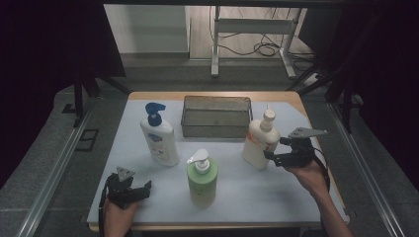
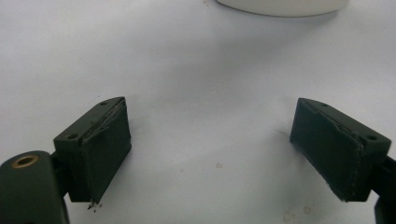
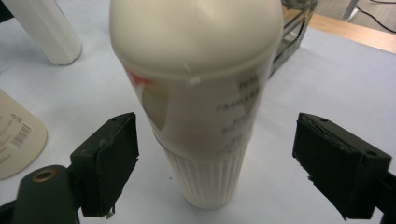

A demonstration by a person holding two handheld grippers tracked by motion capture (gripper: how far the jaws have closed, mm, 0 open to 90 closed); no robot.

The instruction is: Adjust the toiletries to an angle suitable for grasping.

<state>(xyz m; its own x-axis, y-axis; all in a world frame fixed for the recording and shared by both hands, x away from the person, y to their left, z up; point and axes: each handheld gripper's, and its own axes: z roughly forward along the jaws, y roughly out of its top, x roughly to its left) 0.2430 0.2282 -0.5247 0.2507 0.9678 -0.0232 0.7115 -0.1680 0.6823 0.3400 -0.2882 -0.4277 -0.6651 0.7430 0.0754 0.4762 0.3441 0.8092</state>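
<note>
Standing upright nr the table's right edge, cream bottle (image 1: 260,140) sits btwn right gripper (image 3: 215,163) pads, w/ gaps both sides, nothing gripped. Left gripper (image 1: 129,191) rests nr the front-left corner, jaws wide, empty. Green bottle (image 1: 202,181) stands by the front edge, basket (image 1: 216,117) at the back edge.

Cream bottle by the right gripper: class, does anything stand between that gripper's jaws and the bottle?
Nothing visible does. In the right gripper view the cream bottle stands upright between the open jaws of the right gripper, with bare white mat in the gap on each side and neither pad touching it.
</note>
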